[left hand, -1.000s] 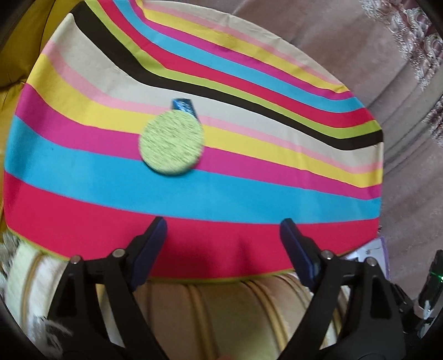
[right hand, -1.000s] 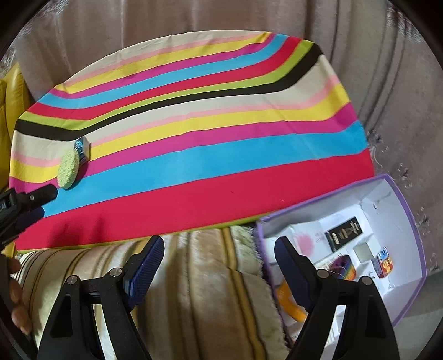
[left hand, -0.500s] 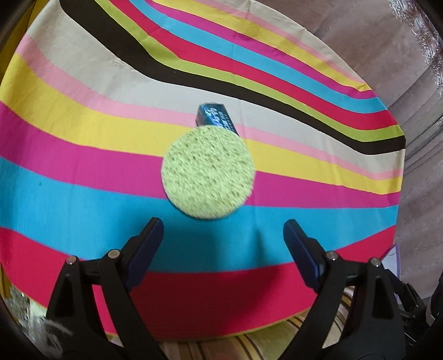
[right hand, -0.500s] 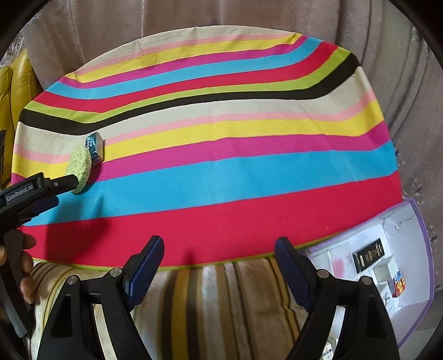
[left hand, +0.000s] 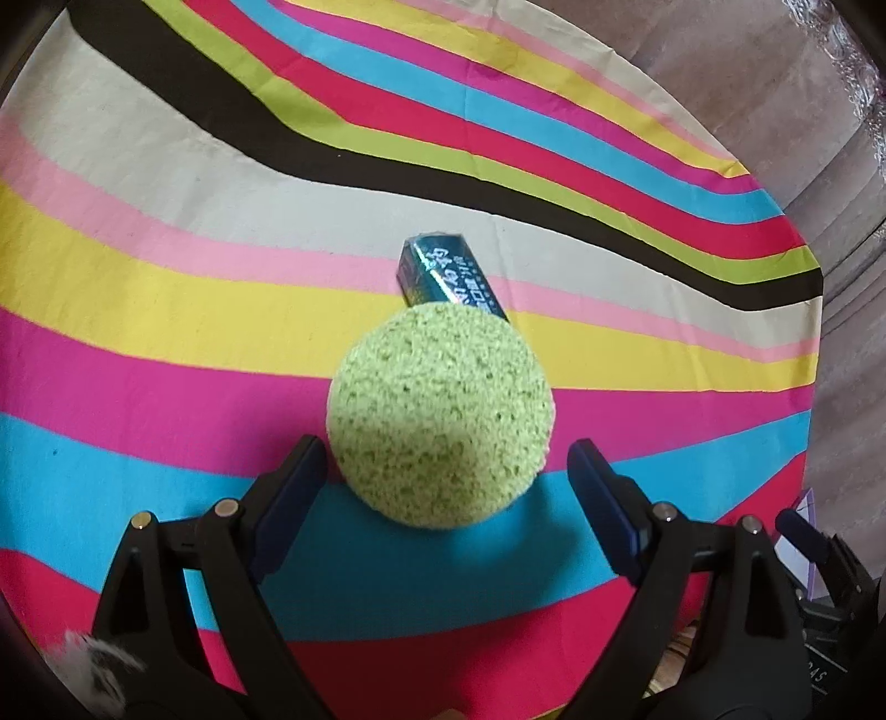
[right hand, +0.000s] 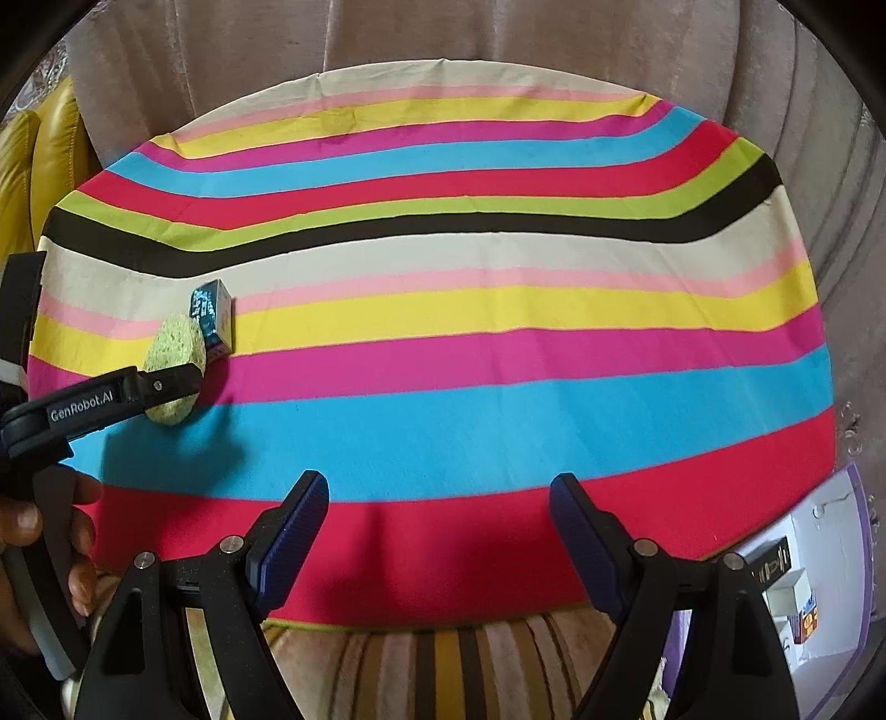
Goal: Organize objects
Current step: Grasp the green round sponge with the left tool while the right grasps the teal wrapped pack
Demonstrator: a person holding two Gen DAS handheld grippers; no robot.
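left tool point(left hand: 446, 468): spread wide, angled down at the counter; pads either side of the sponge's near edge, not pressing it. In the right wrist view its one visible finger point(right hand: 166, 385) crosses in front of the sponge.
right tool point(right hand: 437, 507): spread wide, nothing between the pads, over the red stripe at the counter's near edge.
green sponge point(left hand: 440, 415): round, rough-textured disc, propped at a tilt with its top edge leaning on the small box; sits on the pink and blue stripes at the left side of the counter as the right wrist view shows it.
small box point(left hand: 451, 277): teal, shiny, with print too small to read; lies on the cream and pink stripes just behind the sponge, touching it.
striped cloth point(right hand: 498, 332): covers the counter; bands of red, blue, pink, yellow, cream, black, lime.
white tray point(right hand: 830, 515): purple-edged, with compartments, off the counter's near right corner, well apart from the sponge. Holds a black box point(right hand: 772, 562) and a few small cartons; which compartment each is in, can't tell.
hand point(right hand: 33, 526): fingers wrapped on the left tool's handle, far left of the right wrist view.
backdrop: beige curtain point(right hand: 498, 44) behind the counter; yellow cushion point(right hand: 39, 160) at left.
below the counter edge: striped brown-and-cream fabric point(right hand: 443, 664).
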